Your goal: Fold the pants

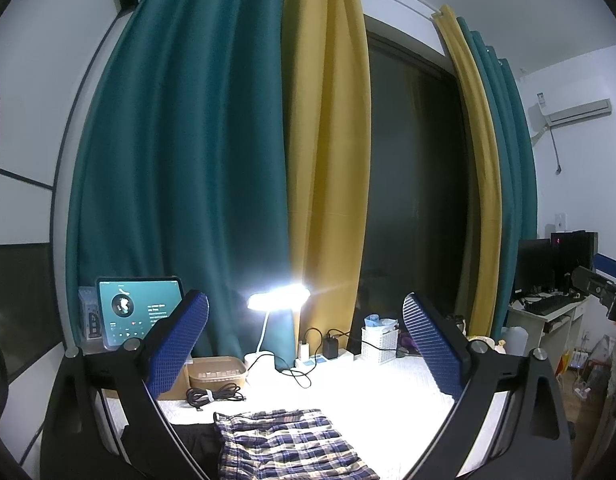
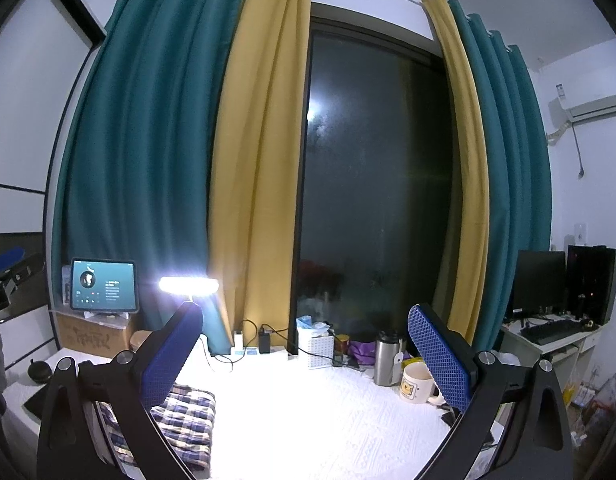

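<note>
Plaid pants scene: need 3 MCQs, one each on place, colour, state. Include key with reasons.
1. Where do the plaid pants lie?
A. On the white table cover
B. Hanging on the curtain
C. On the computer desk

2. What colour are the pads on the gripper fingers?
A. Red
B. Blue
C. Green

3. What state is the left gripper in?
A. Shut on the pants
C. Shut on a cable
B. Open, holding nothing

Answers:
1 A: the pants rest flat on the white table cover, in front of the desk lamp.
2 B: both views show blue textured pads.
3 B: its jaws stand wide apart above the pants, nothing between them; the right gripper is open too.
</note>
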Action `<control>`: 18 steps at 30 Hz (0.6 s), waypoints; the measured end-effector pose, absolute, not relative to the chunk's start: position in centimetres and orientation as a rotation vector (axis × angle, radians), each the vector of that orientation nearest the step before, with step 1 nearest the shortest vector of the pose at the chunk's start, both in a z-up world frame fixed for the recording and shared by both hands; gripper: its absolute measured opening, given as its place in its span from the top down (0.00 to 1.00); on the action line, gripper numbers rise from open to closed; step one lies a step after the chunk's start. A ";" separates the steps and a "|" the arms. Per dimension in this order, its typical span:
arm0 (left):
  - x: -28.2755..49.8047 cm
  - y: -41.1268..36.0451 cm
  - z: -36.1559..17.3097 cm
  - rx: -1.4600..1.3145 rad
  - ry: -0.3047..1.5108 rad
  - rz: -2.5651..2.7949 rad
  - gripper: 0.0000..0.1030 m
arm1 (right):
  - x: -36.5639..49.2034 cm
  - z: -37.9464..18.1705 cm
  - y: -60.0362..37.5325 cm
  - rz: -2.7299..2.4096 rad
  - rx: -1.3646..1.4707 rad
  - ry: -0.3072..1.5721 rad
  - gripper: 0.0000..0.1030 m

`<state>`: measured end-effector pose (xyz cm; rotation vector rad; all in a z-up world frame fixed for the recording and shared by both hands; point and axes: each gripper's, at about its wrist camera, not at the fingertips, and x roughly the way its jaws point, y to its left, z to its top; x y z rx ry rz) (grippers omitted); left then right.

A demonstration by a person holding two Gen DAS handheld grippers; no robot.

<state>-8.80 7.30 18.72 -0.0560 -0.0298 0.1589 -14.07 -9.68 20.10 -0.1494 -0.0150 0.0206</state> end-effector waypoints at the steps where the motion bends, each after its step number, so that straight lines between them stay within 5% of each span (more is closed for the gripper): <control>1: -8.8 7.3 18.7 -0.056 -0.029 0.158 0.05 | -14.1 20.1 -9.7 0.020 -0.150 -0.015 0.00; 18: -8.6 7.3 18.7 -0.060 -0.009 0.168 0.05 | -14.0 19.8 -9.9 0.017 -0.150 -0.013 0.00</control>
